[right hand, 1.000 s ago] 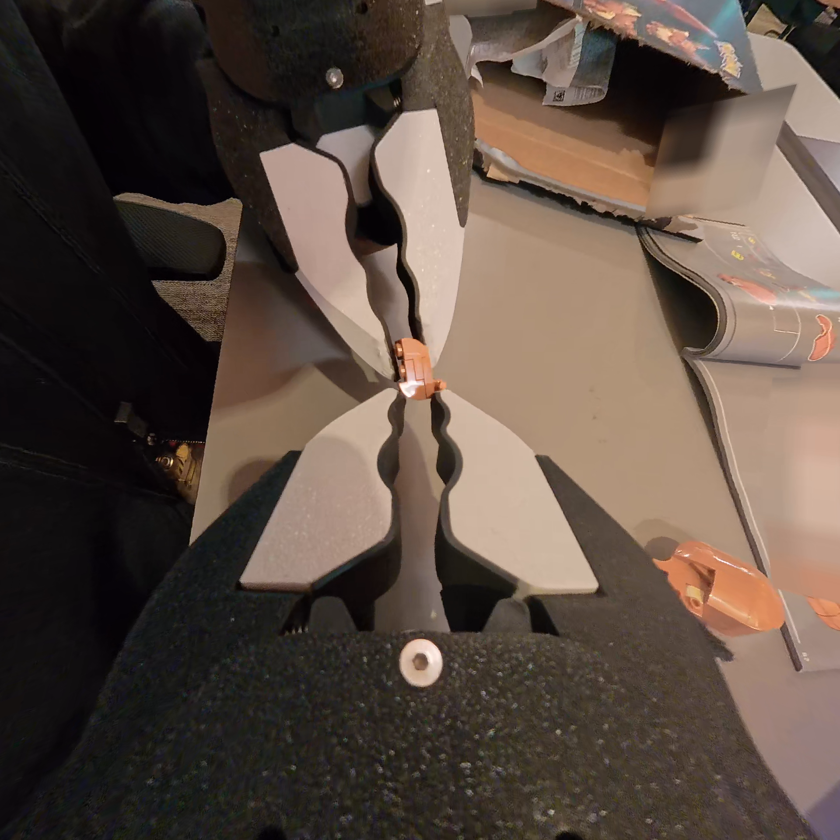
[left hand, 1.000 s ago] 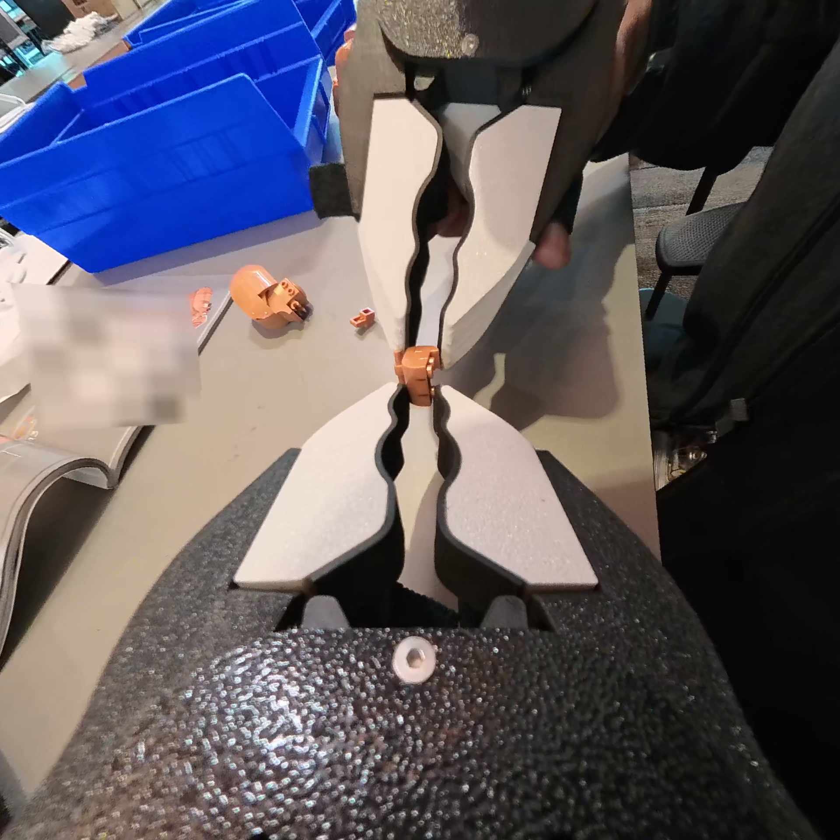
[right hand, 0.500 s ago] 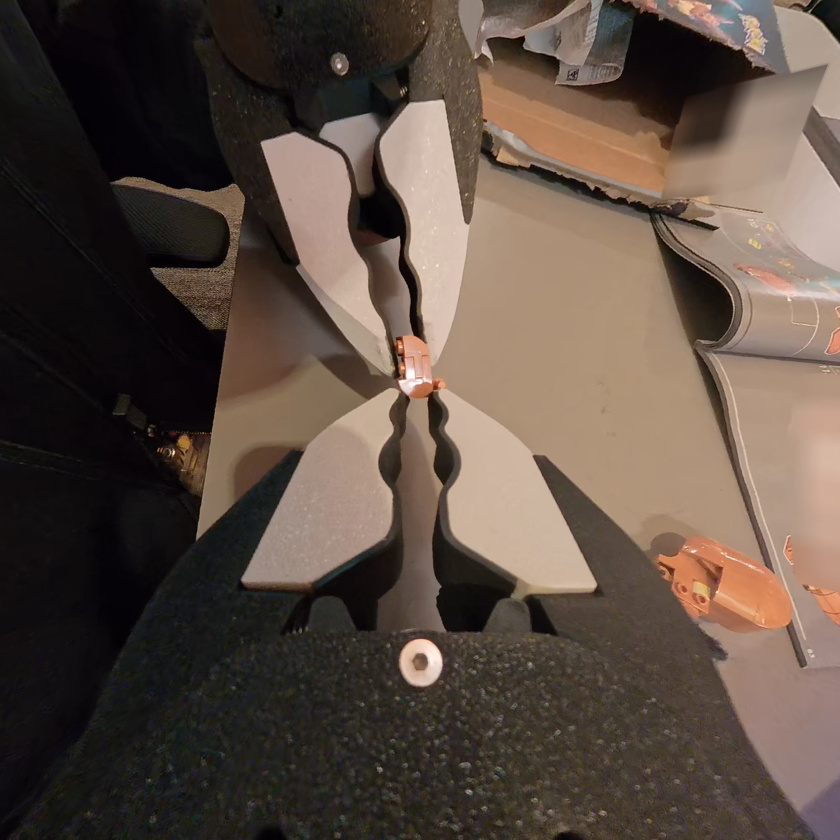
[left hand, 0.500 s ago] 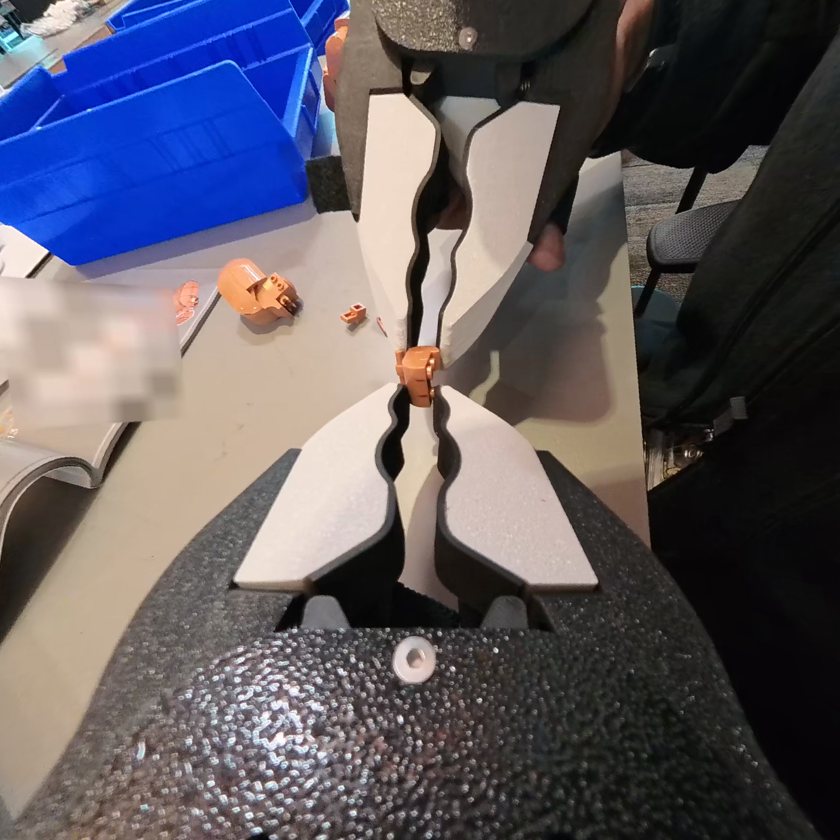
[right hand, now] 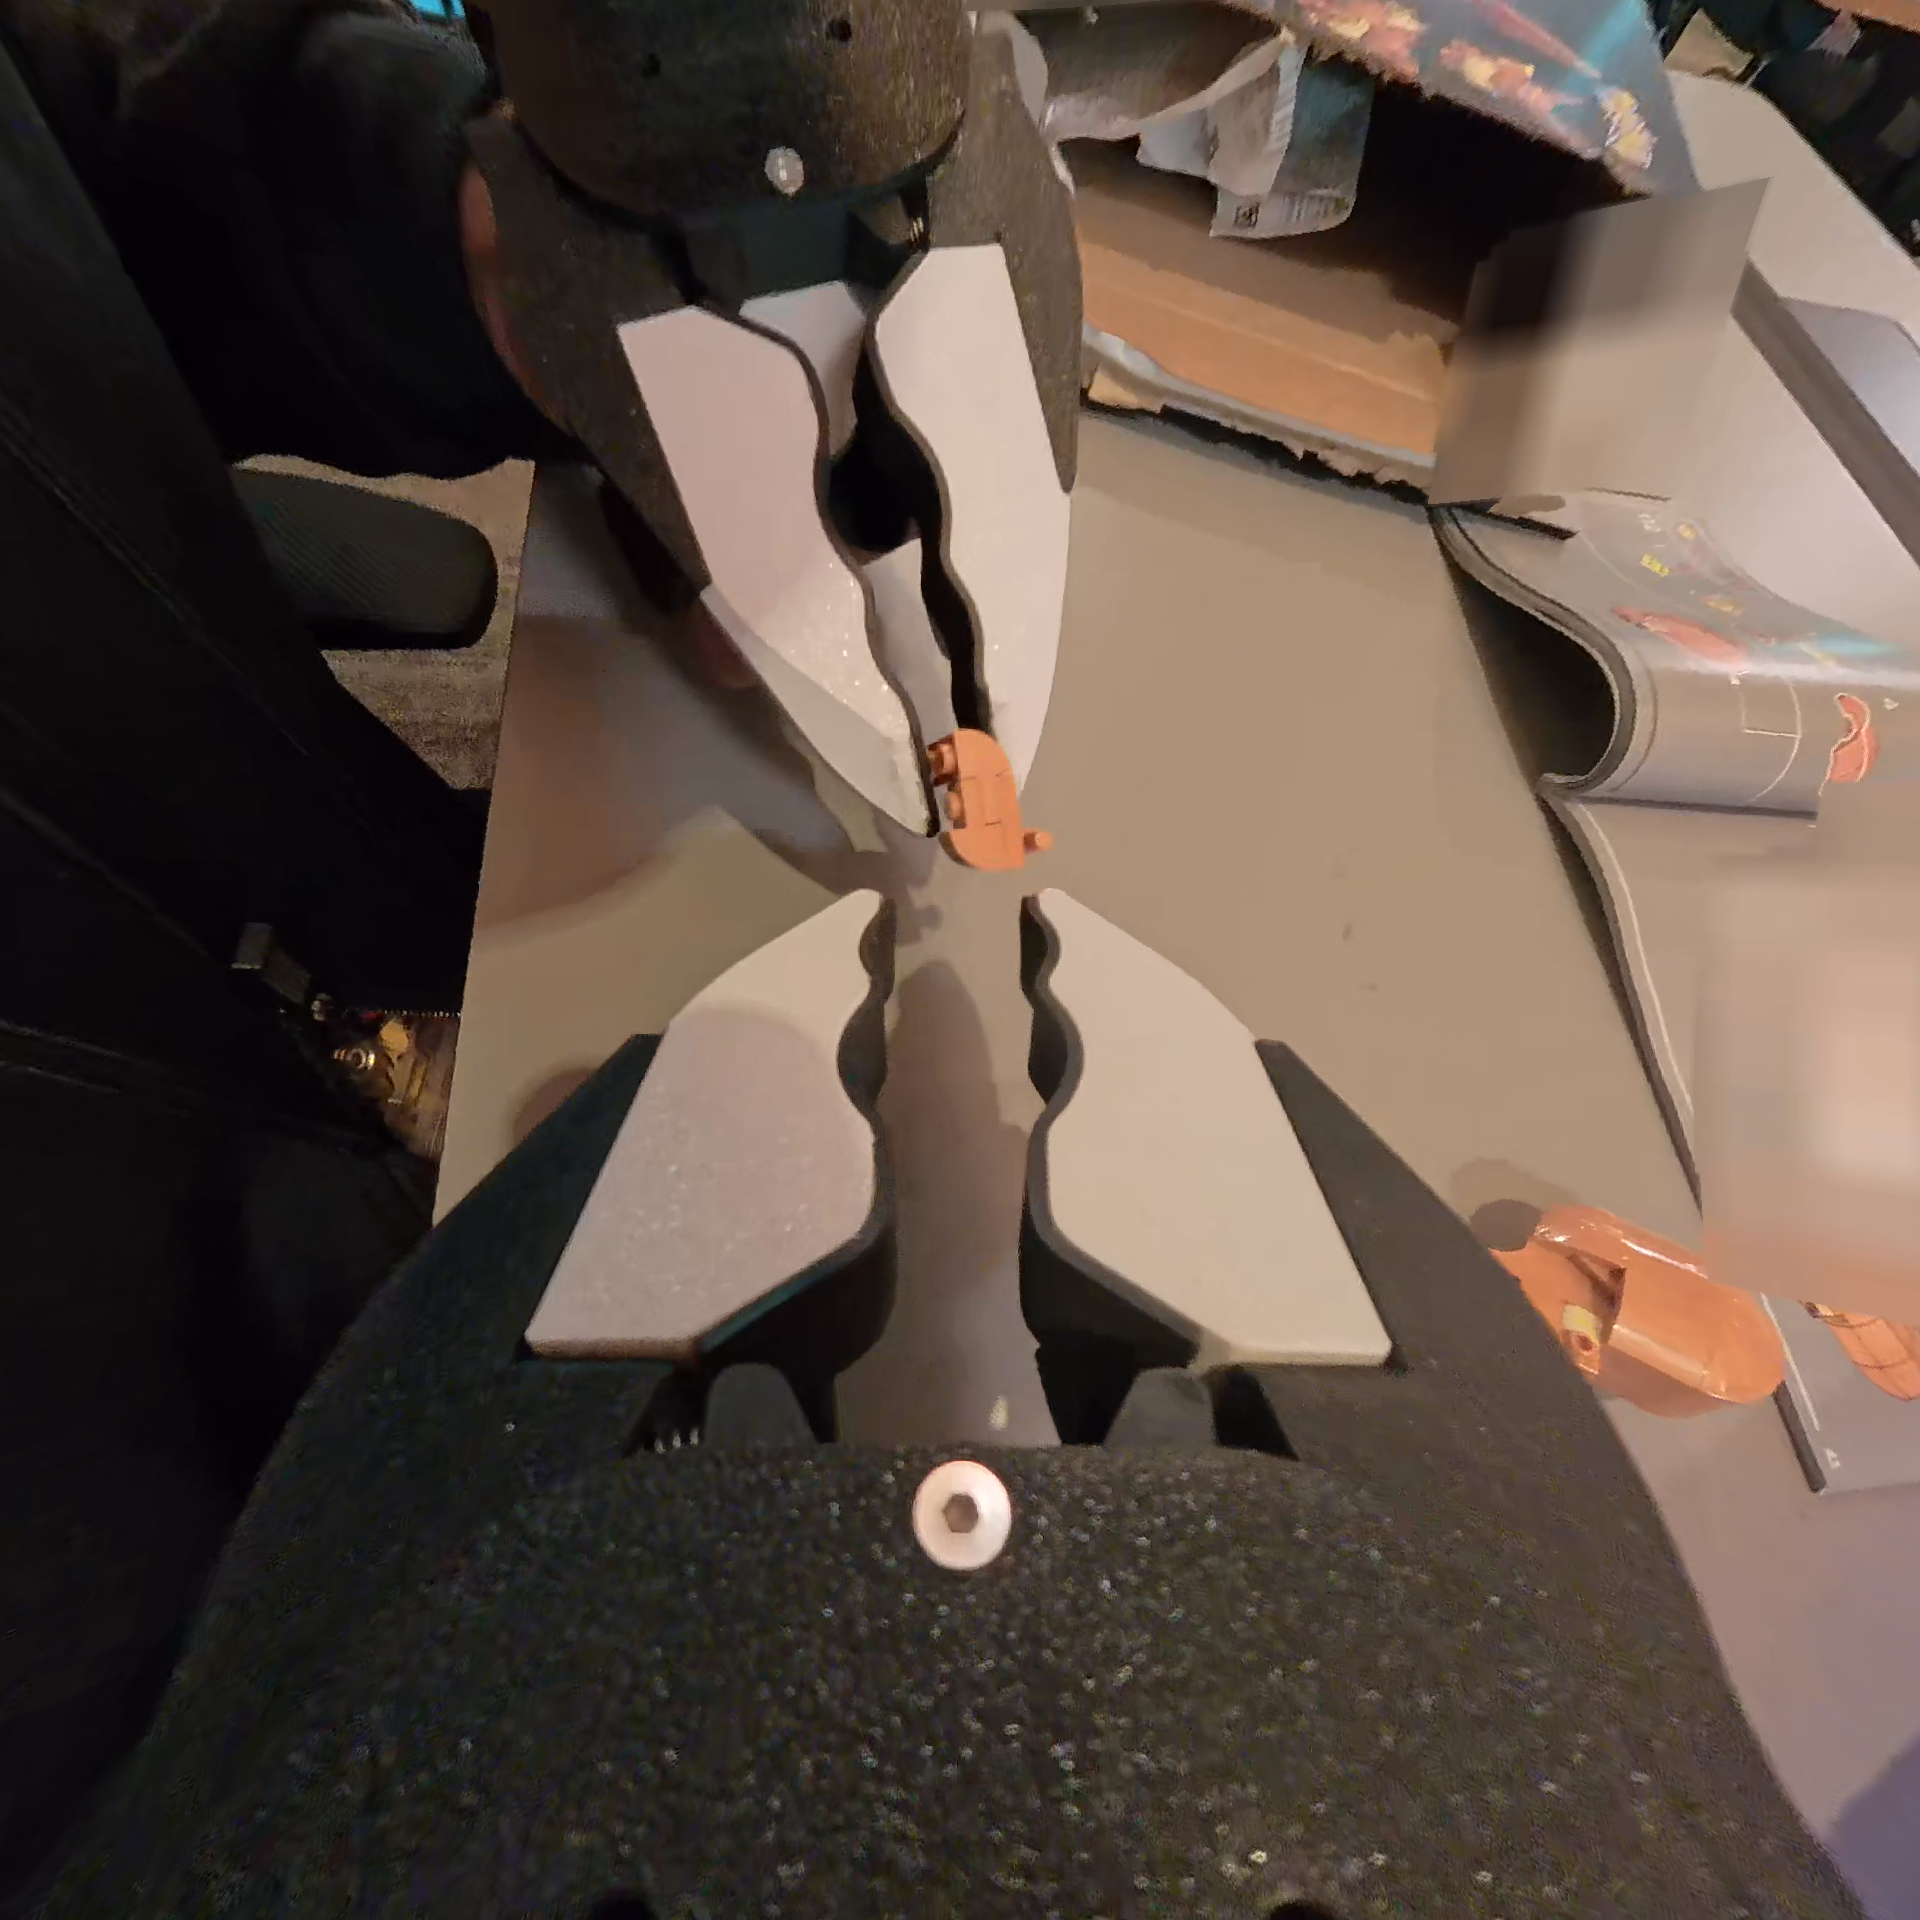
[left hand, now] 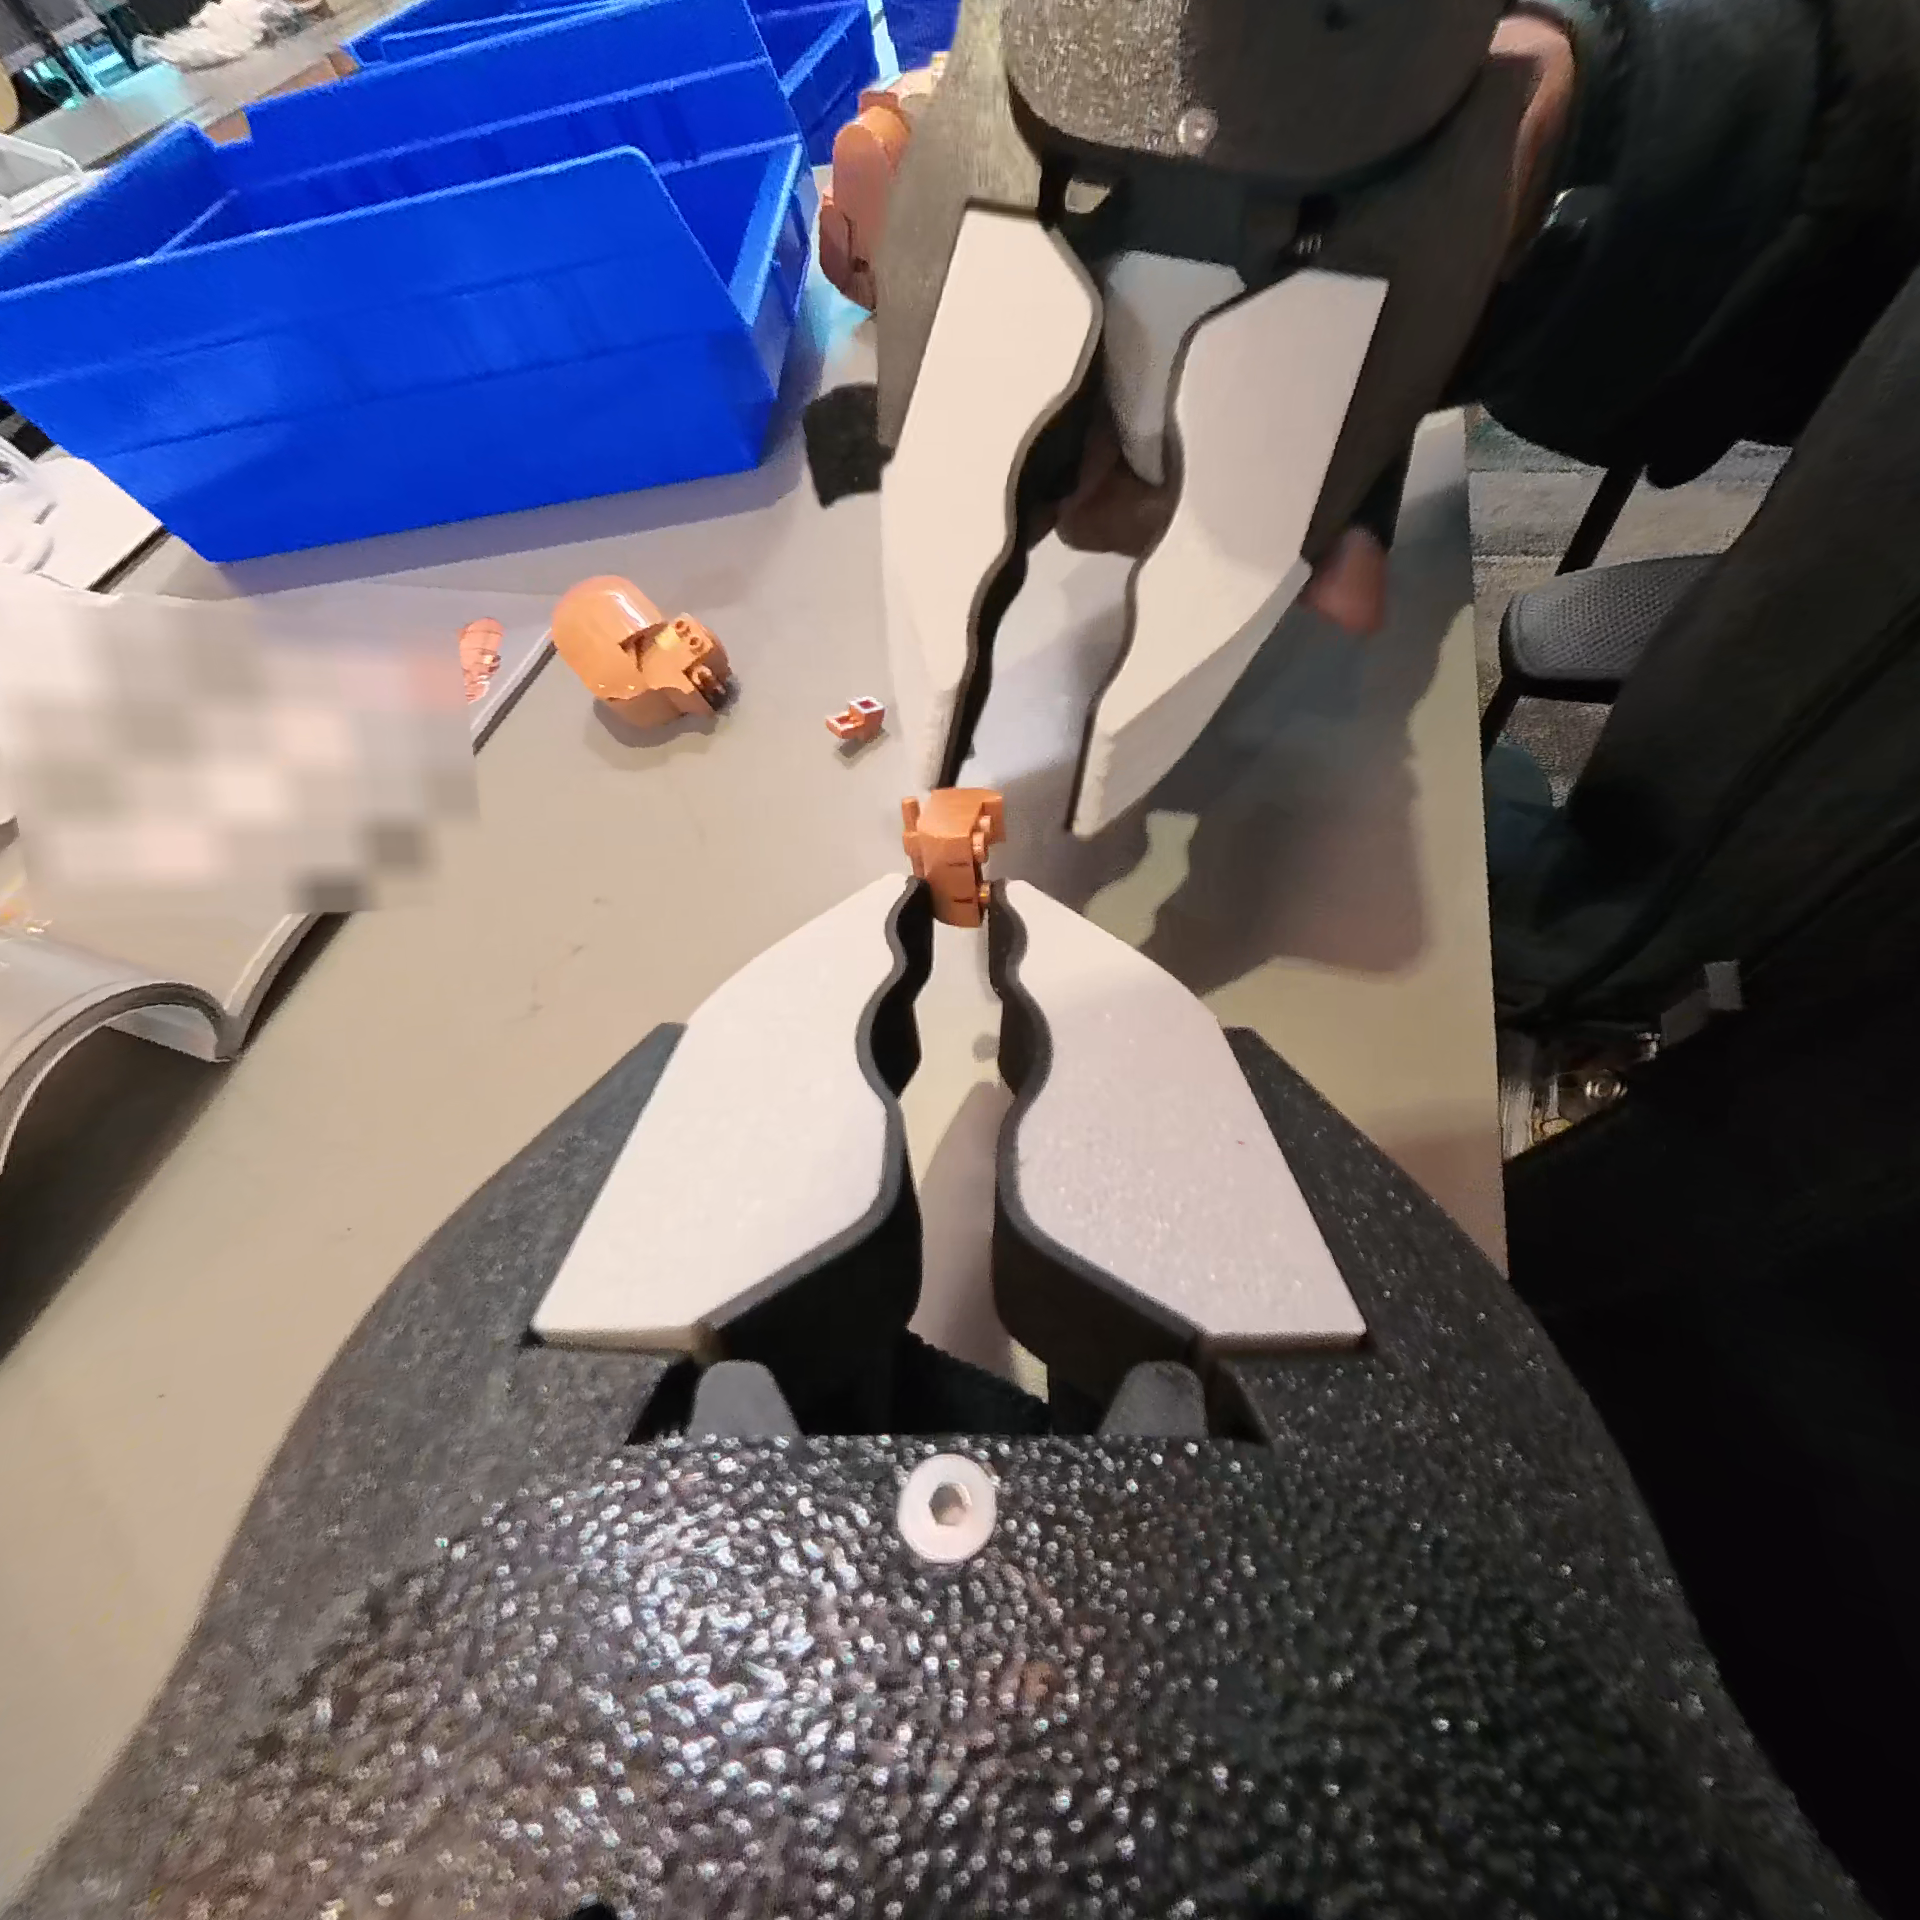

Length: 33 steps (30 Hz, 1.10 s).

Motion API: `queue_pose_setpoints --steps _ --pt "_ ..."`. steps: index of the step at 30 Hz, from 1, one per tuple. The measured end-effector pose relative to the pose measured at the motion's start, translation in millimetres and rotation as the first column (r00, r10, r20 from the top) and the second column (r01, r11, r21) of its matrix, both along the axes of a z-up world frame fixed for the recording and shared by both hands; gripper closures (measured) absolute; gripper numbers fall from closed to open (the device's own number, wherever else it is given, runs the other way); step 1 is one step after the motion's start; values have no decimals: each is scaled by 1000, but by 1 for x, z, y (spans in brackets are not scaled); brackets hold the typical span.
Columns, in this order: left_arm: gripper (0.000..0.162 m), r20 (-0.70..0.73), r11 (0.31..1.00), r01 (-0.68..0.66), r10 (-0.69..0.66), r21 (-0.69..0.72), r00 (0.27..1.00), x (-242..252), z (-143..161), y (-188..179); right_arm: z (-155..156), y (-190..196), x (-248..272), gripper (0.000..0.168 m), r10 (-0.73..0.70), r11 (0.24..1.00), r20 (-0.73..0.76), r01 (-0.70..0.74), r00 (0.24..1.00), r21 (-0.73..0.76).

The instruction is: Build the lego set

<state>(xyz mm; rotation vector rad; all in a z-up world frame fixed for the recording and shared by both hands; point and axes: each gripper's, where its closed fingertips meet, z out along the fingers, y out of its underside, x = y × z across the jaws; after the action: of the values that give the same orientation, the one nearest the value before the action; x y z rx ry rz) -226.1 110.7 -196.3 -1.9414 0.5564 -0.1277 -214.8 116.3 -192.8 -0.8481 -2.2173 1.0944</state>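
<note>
Your left gripper (left hand: 954, 896) has its fingertips pinched tight on the small orange-brown lego assembly (left hand: 952, 847), which juts out past the tips above the grey table (left hand: 623, 935). Your right gripper (right hand: 956, 902) has its fingers spread with a clear gap between the tips and grips nothing; it sits just short of the assembly without touching it. Taking the held assembly as your landmark: in the left wrist view, a tiny orange lego bracket (left hand: 858, 716) lies on the table just beyond it to the left, a larger rounded orange lego build (left hand: 636, 663) lies farther left still, and the blue storage bins (left hand: 416, 343) stand well beyond that. An open instruction booklet (right hand: 1704, 727) lies off to its right in the right wrist view, with a torn cardboard box (right hand: 1268, 343) beyond it
</note>
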Motion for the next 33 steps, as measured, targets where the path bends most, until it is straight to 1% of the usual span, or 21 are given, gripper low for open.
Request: queue_pose_setpoints --steps 5,10,11,17,22,24,26,27,28,29,31,33 --pt "151 -69 999 5 -8 -47 998 3 -9 1 11 -4 -4 148 5 1000 -51 -4 999 11" --pt "151 -76 998 23 -27 -50 997 9 -9 2 1 -9 -6 153 24 997 -28 -22 999 67" --pt "151 -81 998 21 -25 -51 996 9 -9 2 1 -10 -6 155 31 998 -23 -29 999 63" --pt "151 -84 998 42 -46 -49 995 11 -10 0 -1 -11 -3 156 64 996 3 -64 998 59" --pt "151 -78 997 60 -63 -41 995 13 -7 -1 1 -12 -1 156 90 996 12 -90 996 9" --pt "151 -74 997 58 -61 -47 995 13 -9 -1 0 -12 -1 156 92 996 7 -92 996 15" --pt "151 -12 997 39 -40 -67 999 12 -10 1 -1 -11 -3 156 70 997 -7 -69 998 17" --pt "151 67 995 26 -19 -97 998 12 -11 2 0 -9 -4 154 53 999 -17 -52 998 15" --pt "151 146 988 -2 25 -156 989 8 -15 3 2 -7 -6 142 38 999 -30 -38 999 4" --pt "151 195 976 -54 96 -211 976 -1 -19 4 4 -4 -6 137 23 1000 -29 -24 999 -13" --pt "151 314 957 -83 172 -279 934 -9 -21 4 3 2 -6 137 -2 1000 -21 1 1000 -18" --pt "151 434 943 -54 201 -329 878 -9 -21 3 -3 10 -7 138 -30 999 -18 30 999 20"
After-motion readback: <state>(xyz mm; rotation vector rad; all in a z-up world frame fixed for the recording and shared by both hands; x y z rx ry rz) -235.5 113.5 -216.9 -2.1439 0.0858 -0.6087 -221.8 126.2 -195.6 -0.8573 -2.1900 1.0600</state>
